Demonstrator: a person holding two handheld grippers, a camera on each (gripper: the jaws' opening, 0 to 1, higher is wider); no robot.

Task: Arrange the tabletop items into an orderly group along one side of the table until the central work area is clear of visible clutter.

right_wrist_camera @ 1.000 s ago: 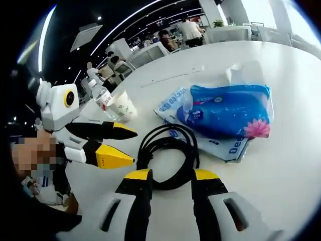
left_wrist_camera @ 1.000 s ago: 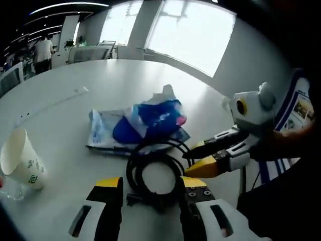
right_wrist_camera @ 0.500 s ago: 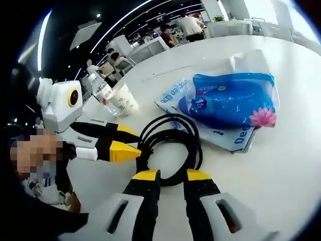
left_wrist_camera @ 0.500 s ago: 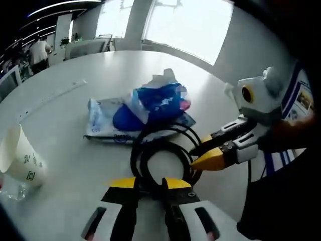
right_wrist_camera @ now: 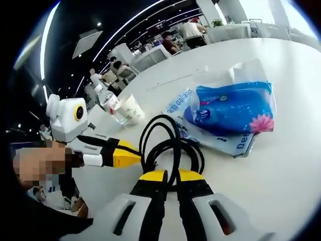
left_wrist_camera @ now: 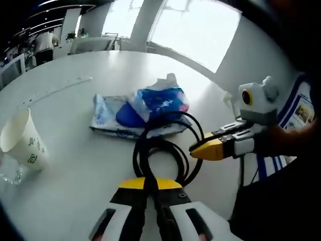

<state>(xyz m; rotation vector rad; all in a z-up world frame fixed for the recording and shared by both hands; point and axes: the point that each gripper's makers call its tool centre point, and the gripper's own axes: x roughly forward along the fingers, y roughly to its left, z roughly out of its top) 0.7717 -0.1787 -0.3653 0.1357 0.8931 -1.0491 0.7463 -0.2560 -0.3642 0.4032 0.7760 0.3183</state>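
Left gripper view: left gripper (left_wrist_camera: pixel 150 185) jaws, wide a second ago, now pinched on black cable coil (left_wrist_camera: pixel 163 145). Right gripper (right_wrist_camera: pixel 171 176) same story, jaws narrowed onto coil's opposite side. Both grips look secure; lift toward table edge seems next. Coil loops glossy, springy, one loop rising off white table (left_wrist_camera: pixel 65 165). Coil sits mid-table, just beside blue tissue pack (left_wrist_camera: pixel 155 106) on flat printed bag (left_wrist_camera: pixel 106 120). Paper cup (left_wrist_camera: pixel 22 145) well apart, left.
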